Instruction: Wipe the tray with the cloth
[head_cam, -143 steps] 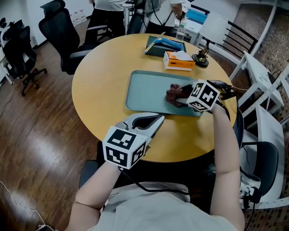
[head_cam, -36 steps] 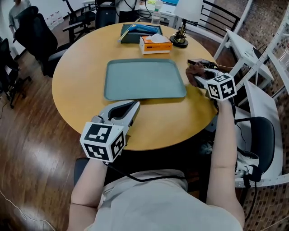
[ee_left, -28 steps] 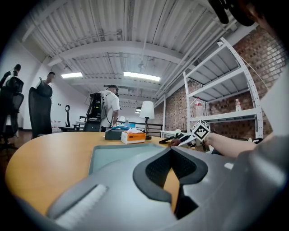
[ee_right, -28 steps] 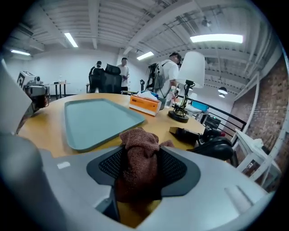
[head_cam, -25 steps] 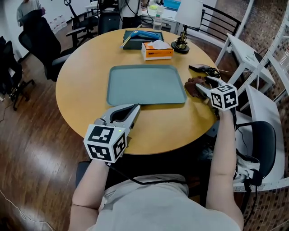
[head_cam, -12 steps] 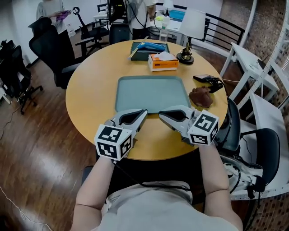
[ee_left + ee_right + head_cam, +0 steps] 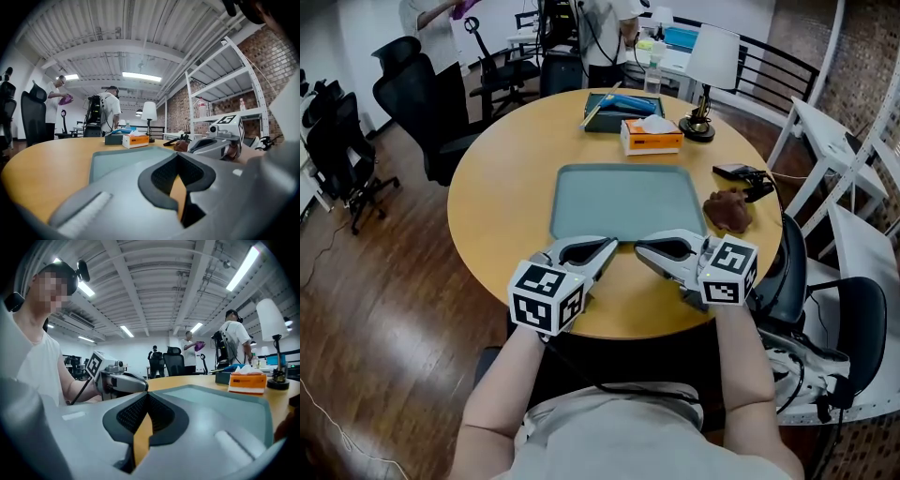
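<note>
Head view: we see the left tongs and right tongs lying side by side on the near part of the round table. Their tips are just at the tray's near edge. The tray is bare and sits mid-table. The cloth is a brown crumpled lump on the table just right of the tray, off it and apart from both tongs. Behind the tray stand an orange tissue box, a dark box and a lamp. A black gadget lies beyond the cloth.

Left gripper view: we see the left tongs with tips together and nothing between them; only table colour shows through the loop behind the tips. The tray stretches ahead and the right tongs sit to the right. A bit of the cloth peeks out beyond.

Right gripper view: the right tongs also have tips meeting and hold nothing. The left tongs are to the left, and the tray and tissue box are ahead to the right.
</note>
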